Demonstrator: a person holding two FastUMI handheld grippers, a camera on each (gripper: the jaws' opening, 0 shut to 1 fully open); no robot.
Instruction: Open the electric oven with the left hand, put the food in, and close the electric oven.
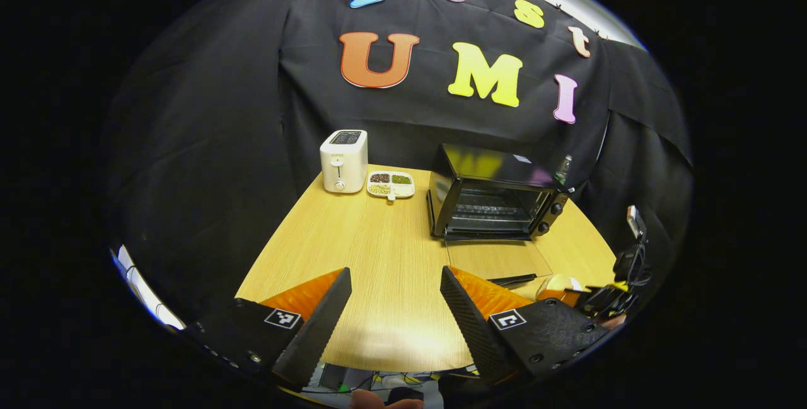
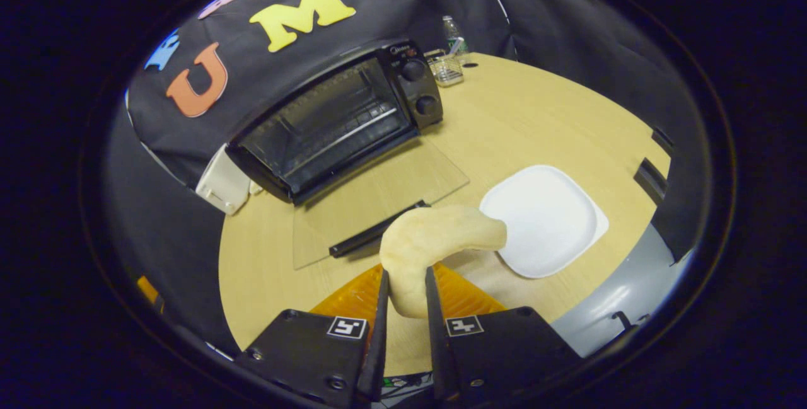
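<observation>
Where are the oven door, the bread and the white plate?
oven door [image 2: 378,188]: right gripper view, middle of the glass.
bread [image 2: 435,236]: right gripper view, its curved top.
white plate [image 2: 545,220]: right gripper view, bare middle.

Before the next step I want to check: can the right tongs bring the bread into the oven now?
Probably yes: the oven door lies flat open, and right tongs grip the bread facing it.

Staged recording booth, fitted out as a kitchen corner.

Black cloth wall [image 1: 208,144] hung across the upper frame; light wooden table [image 1: 391,258] at centre carrying a black electric oven [image 1: 498,198] with door down, a white toaster [image 1: 343,160], a divided snack tray [image 1: 391,185]; white square plate [image 2: 545,220] at right of the right gripper view.
</observation>
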